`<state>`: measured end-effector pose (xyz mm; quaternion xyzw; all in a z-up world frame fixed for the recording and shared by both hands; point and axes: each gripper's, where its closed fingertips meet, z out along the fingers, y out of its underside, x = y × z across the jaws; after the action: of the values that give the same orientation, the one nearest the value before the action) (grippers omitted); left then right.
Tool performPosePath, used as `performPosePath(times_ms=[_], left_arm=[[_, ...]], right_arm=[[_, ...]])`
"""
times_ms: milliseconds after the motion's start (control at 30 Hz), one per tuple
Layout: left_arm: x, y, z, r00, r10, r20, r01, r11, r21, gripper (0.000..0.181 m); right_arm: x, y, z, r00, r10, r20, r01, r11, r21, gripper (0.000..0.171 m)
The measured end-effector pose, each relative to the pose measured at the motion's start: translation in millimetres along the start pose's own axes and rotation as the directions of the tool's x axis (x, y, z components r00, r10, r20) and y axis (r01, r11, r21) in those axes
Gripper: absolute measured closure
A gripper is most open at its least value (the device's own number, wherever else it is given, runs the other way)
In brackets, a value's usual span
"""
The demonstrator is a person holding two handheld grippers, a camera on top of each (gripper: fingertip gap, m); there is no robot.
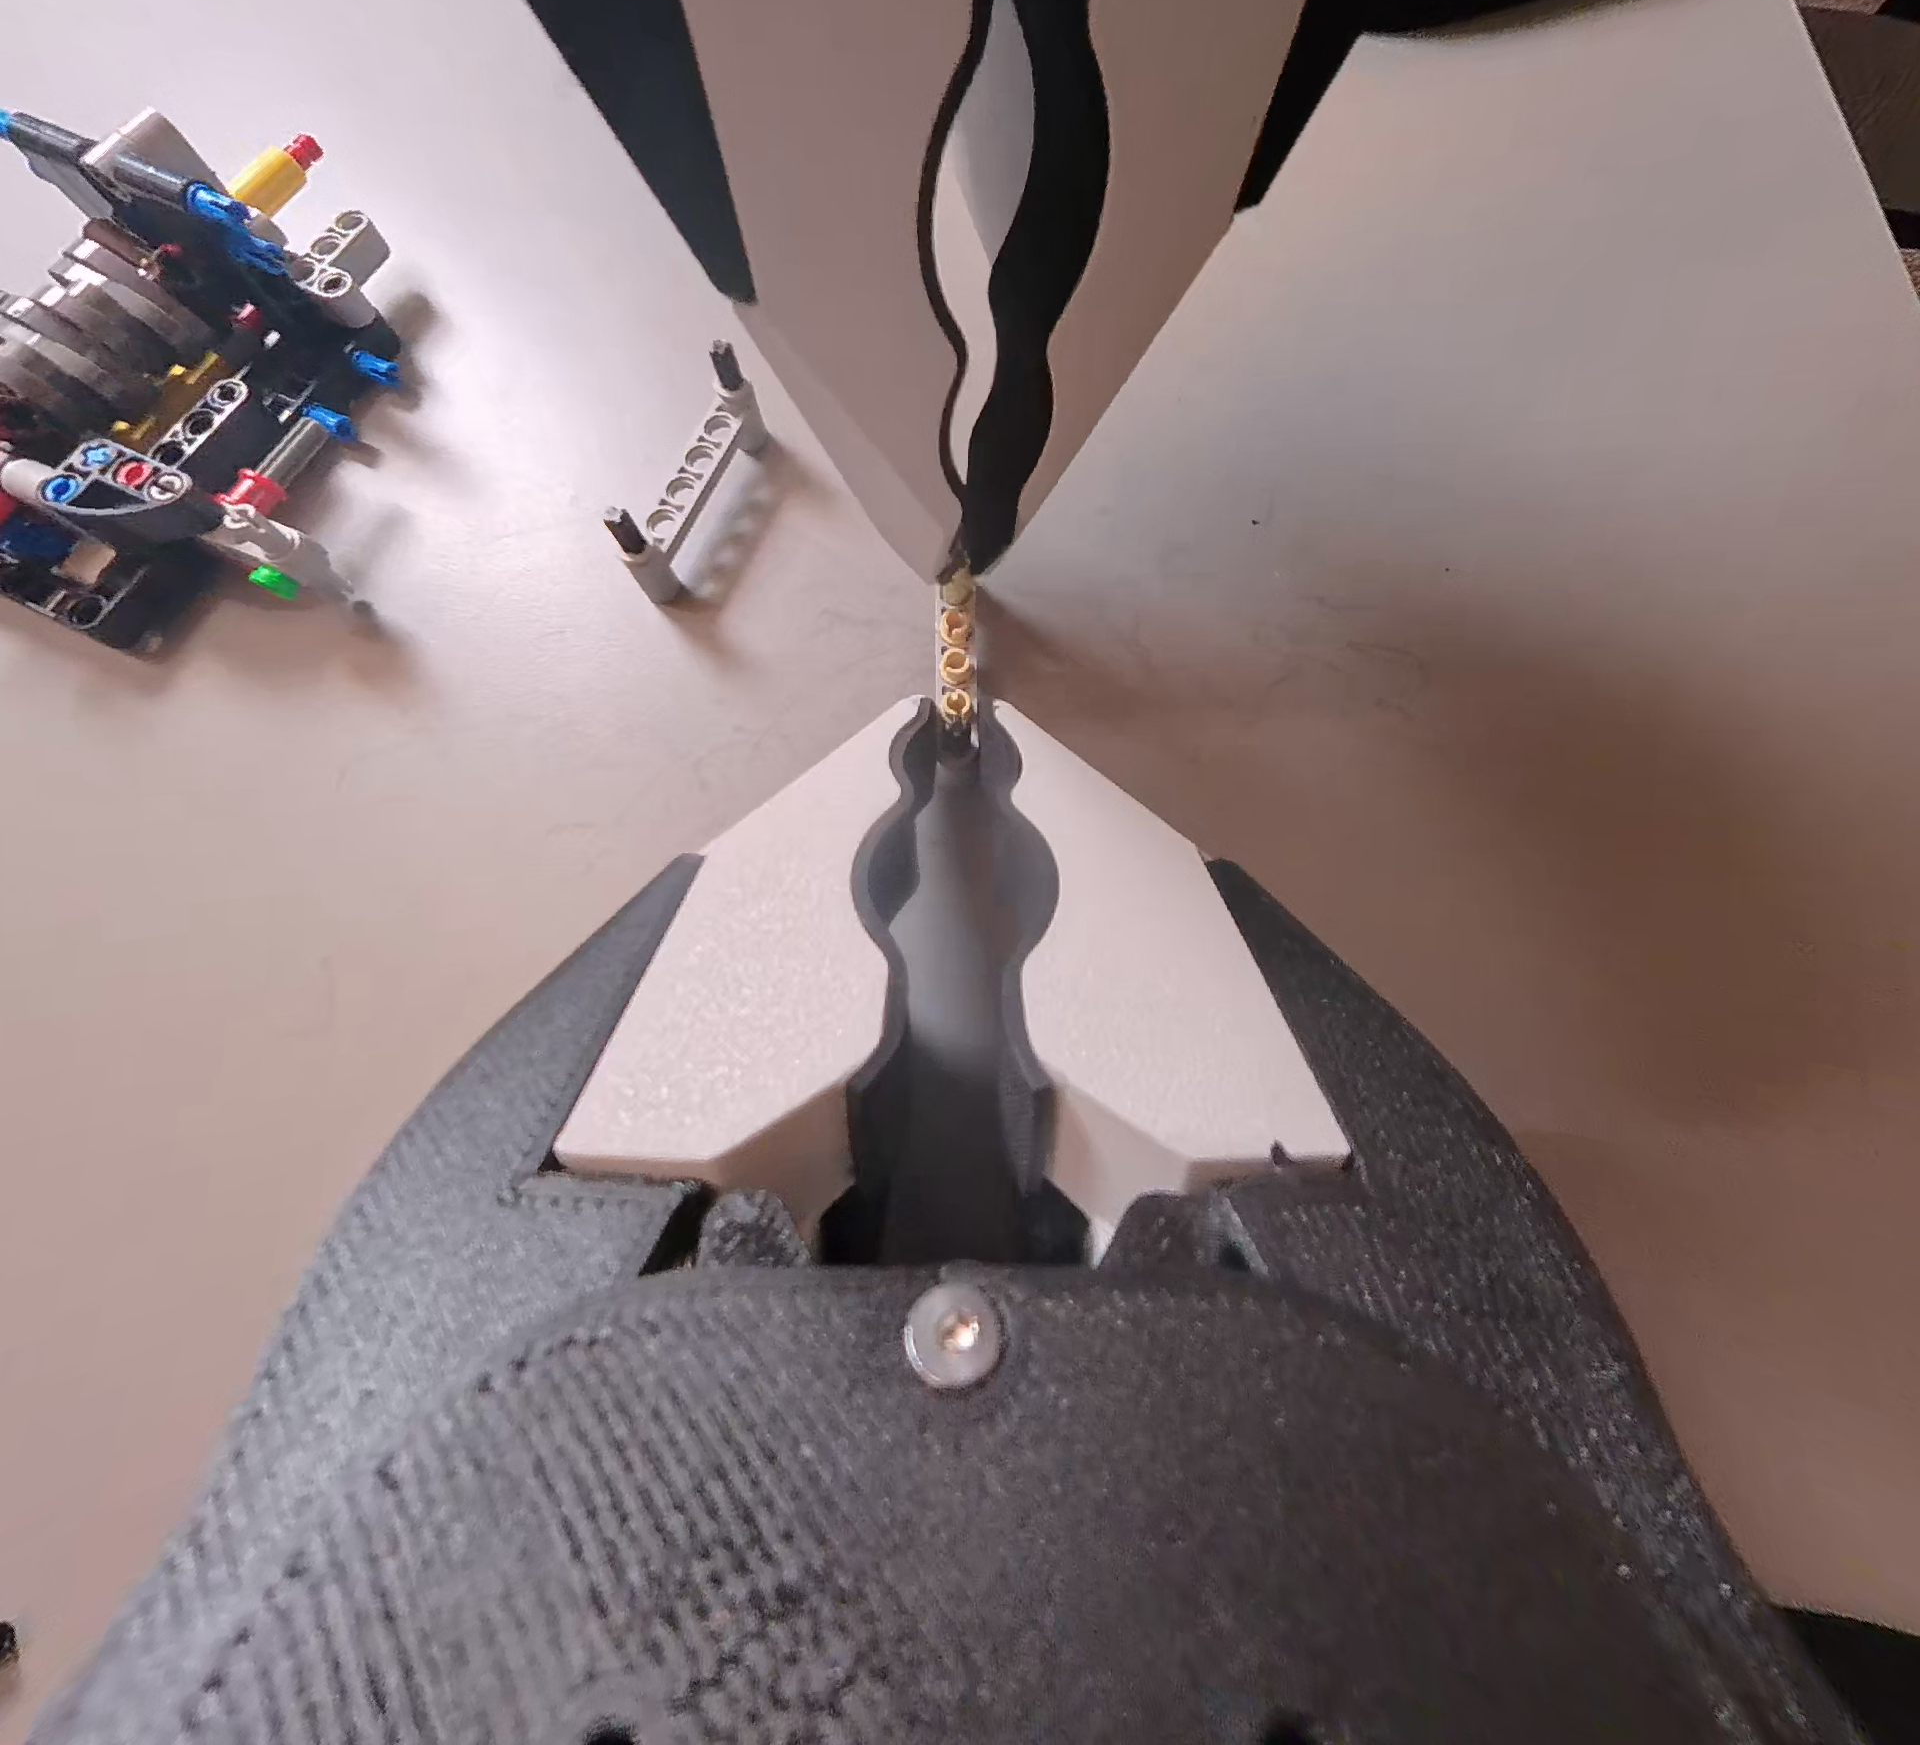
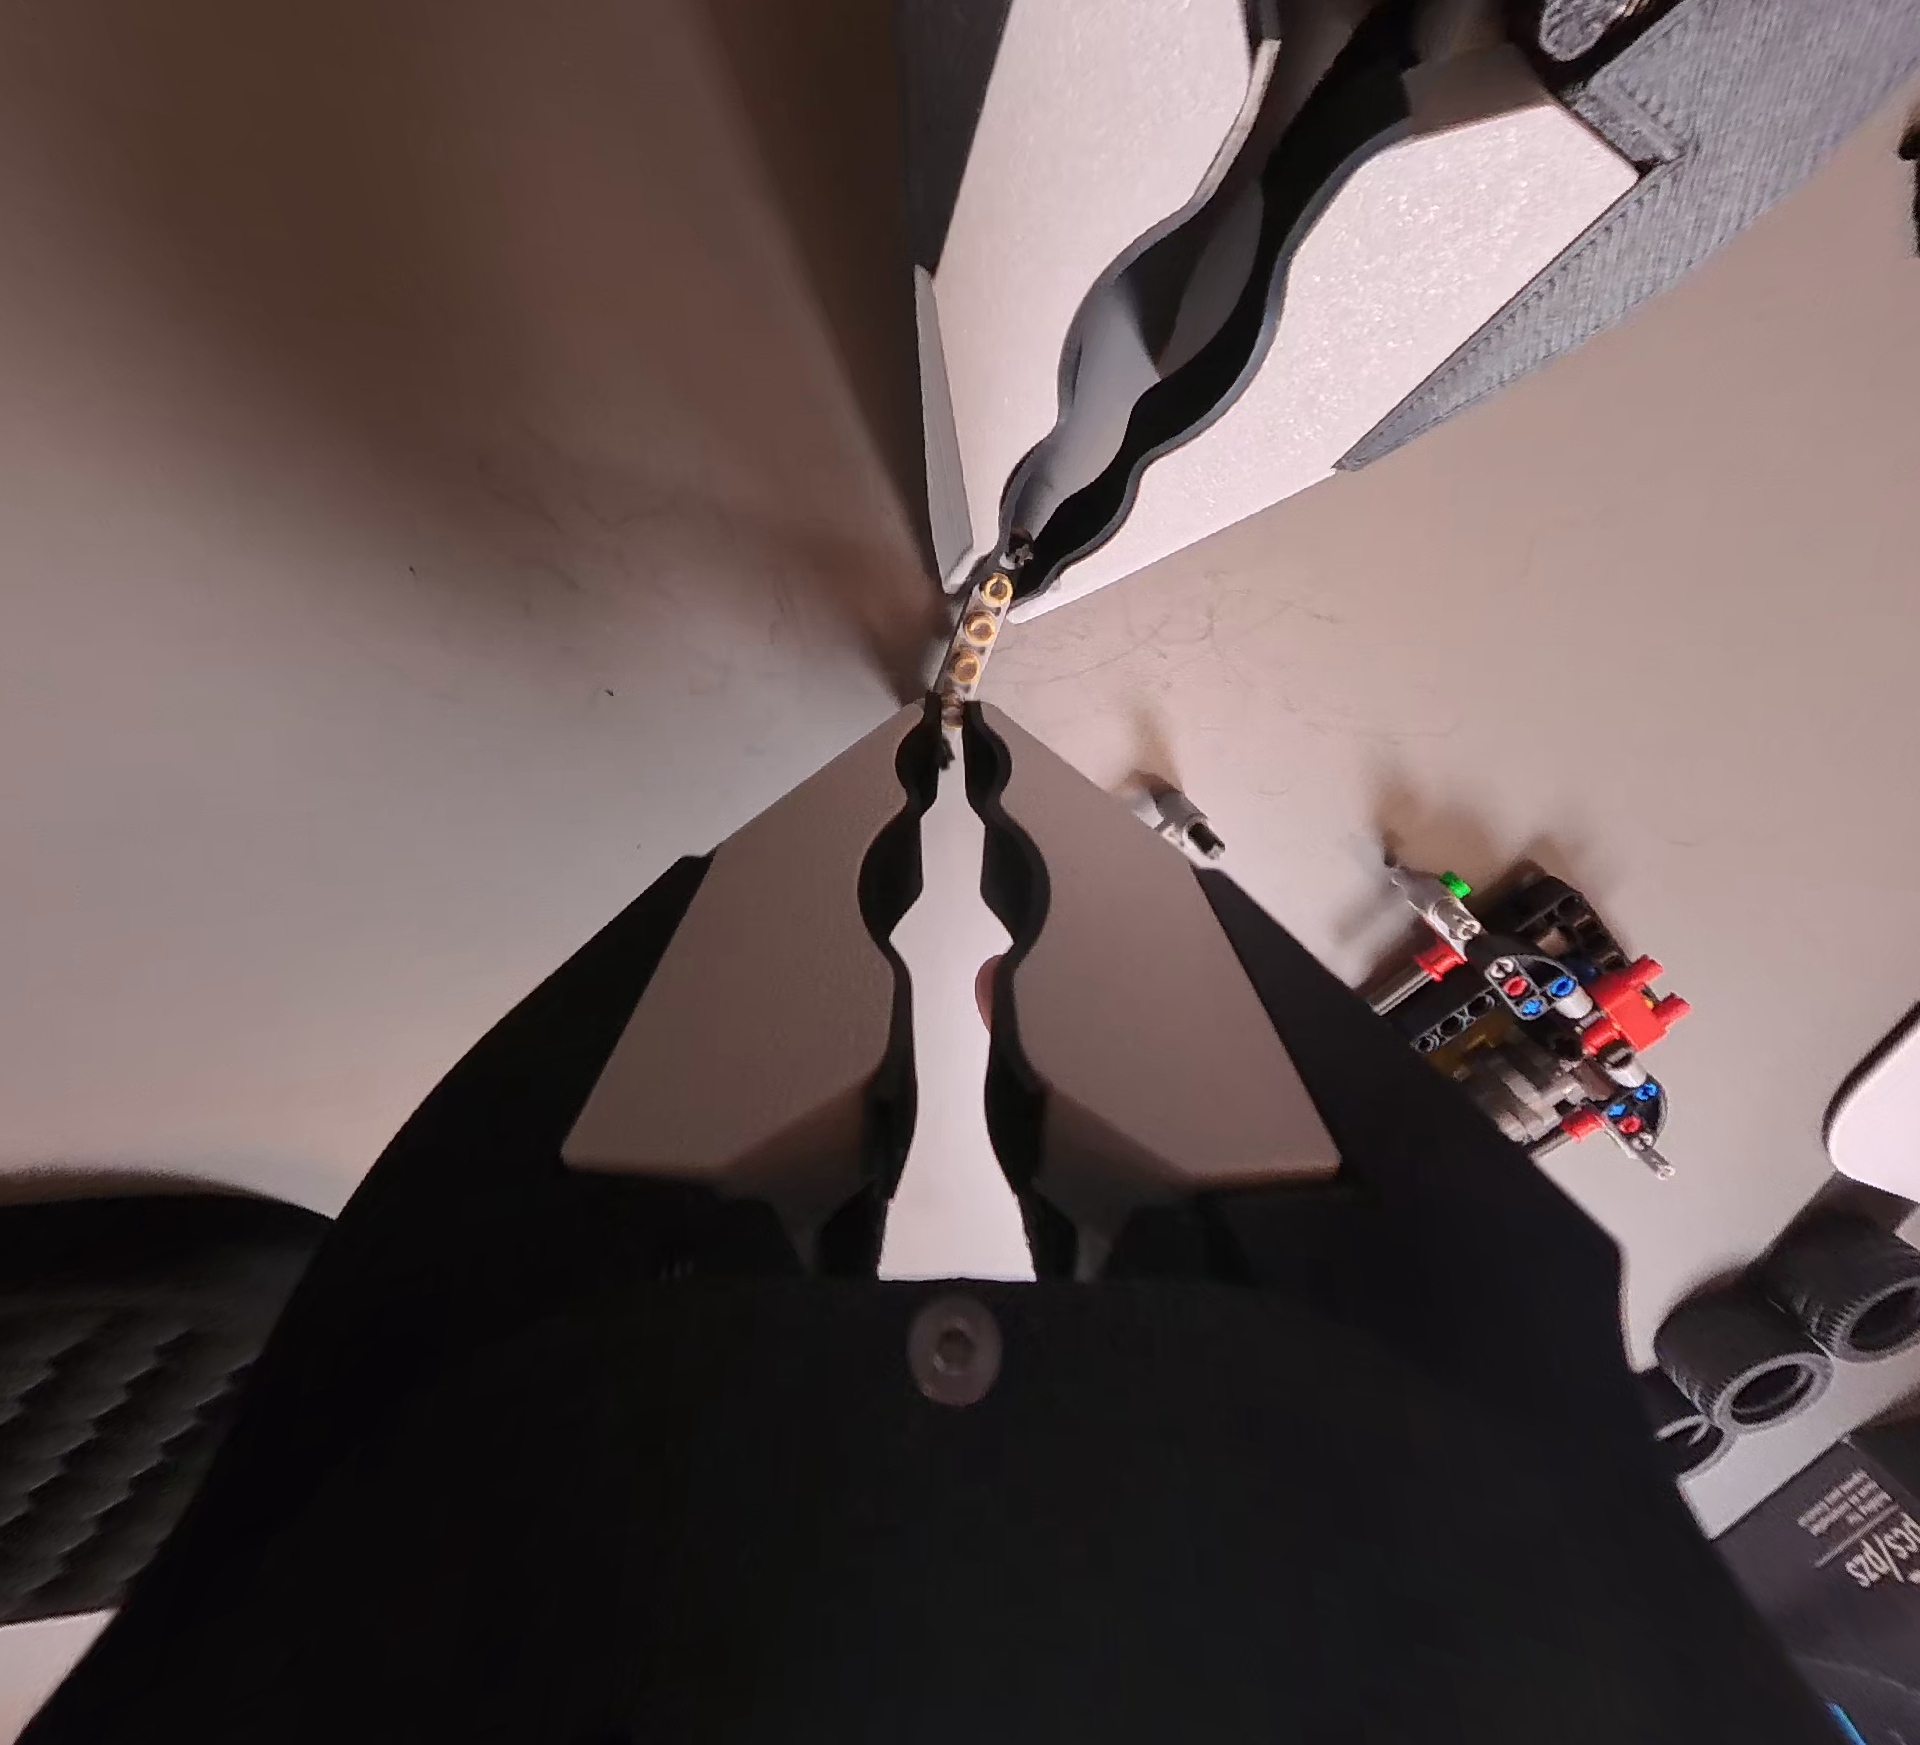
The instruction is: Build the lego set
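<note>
The small grey beam (image 1: 956,646), a short Technic piece with tan pins set in its row of holes, is held above the beige desk (image 1: 1455,760) between the two claws, which meet tip to tip. The left claw (image 1: 957,721) is closed on the beam's near end in the left wrist view, its wavy dark pads pressed together behind the tips. The right claw (image 2: 951,708) pinches the opposite end with its tips, and farther back a gap between its scalloped pads shows the desk through it.

Taking the beam as the landmark: in the left wrist view, a light grey open frame piece (image 1: 694,490) with black pins at its ends lies on the desk just to the left of it. Farther left, well apart from the beam, sits the partly built lego model (image 1: 156,407), a black and grey block with blue, red, yellow and green pins.

In the right wrist view the model (image 2: 1538,1020) lies to the lower right of the beam, with a small grey connector (image 2: 1179,812) between the two. Beyond the model, at the frame's right edge, are dark rubber tyres (image 2: 1787,1342) and a dark printed booklet (image 2: 1849,1570) that bears light-coloured lettering. No brand mark shows on either claw or on the lego parts.
</note>
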<state>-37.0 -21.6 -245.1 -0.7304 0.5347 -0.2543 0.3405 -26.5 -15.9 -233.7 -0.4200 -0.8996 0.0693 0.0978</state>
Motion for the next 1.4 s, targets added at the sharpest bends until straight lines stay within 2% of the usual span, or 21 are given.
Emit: performPosePath(times_ms=[167, 467, 667, 733, 800, 867, 1033, 1167, 1333, 1400], left_arm=[[0.6, 0.3, -0.1, 1.000, 0.005, -0.003, -0.005, 1.000, 0.000, 0.175], [2.1, 0.3, -0.1, 1.000, 0.013, -0.010, -0.013, 1.000, -0.001, 0.175], [2.1, 0.2, -0.2, 1.000, 0.010, -0.012, -0.010, 1.000, 0.000, 0.175], [2.1, 0.4, -0.4, 1.000, 0.009, -0.011, -0.009, 1.000, 0.000, 0.175], [2.2, 0.5, -0.6, 1.000, 0.008, -0.011, -0.008, 1.000, 0.000, 0.175], [2.1, 0.5, -0.6, 1.000, 0.006, -0.013, -0.006, 1.000, 0.000, 0.175], [2.1, 0.4, -0.5, 1.000, 0.002, -0.016, -0.002, 1.000, 0.000, 0.175], [2.0, 0.4, -0.5, 1.000, 0.003, -0.014, -0.003, 1.000, 0.000, 0.175], [2.3, 0.6, -0.8, 1.000, -0.012, -0.021, 0.012, 1.000, 0.000, 0.175], [3.5, -0.4, -2.6, 0.997, -0.067, -0.048, 0.067, 0.998, 0.010, 0.175]], right_arm=[[-0.6, 0.5, 0.2, 0.999, 0.037, 0.014, -0.037, 0.999, 0.026, 0.168], [-3.2, -0.6, 4.8, 1.000, -0.008, 0.026, 0.009, 1.000, -0.020, 0.169], [-3.7, -1.0, 5.3, 0.997, 0.061, 0.047, -0.060, 0.998, -0.022, 0.169], [-2.4, -0.7, 4.9, 0.998, 0.063, 0.028, -0.063, 0.998, -0.023, 0.168], [-4.5, -3.4, 1.3, 0.998, 0.065, 0.012, -0.065, 0.998, 0.003, 0.156], [-7.7, -8.8, -4.9, 0.997, 0.070, -0.014, -0.069, 0.997, 0.042, 0.153], [-10.1, -3.4, -2.5, 0.982, 0.034, -0.187, -0.030, 0.999, 0.027, 0.151], [-10.4, -2.1, 4.3, 0.966, 0.019, -0.256, -0.009, 0.999, 0.041, 0.153], [-8.0, -2.1, 4.5, 0.956, 0.002, -0.292, 0.008, 0.999, 0.031, 0.158], [-6.8, -3.3, 3.8, 0.957, 0.037, -0.288, -0.020, 0.998, 0.060, 0.158]])
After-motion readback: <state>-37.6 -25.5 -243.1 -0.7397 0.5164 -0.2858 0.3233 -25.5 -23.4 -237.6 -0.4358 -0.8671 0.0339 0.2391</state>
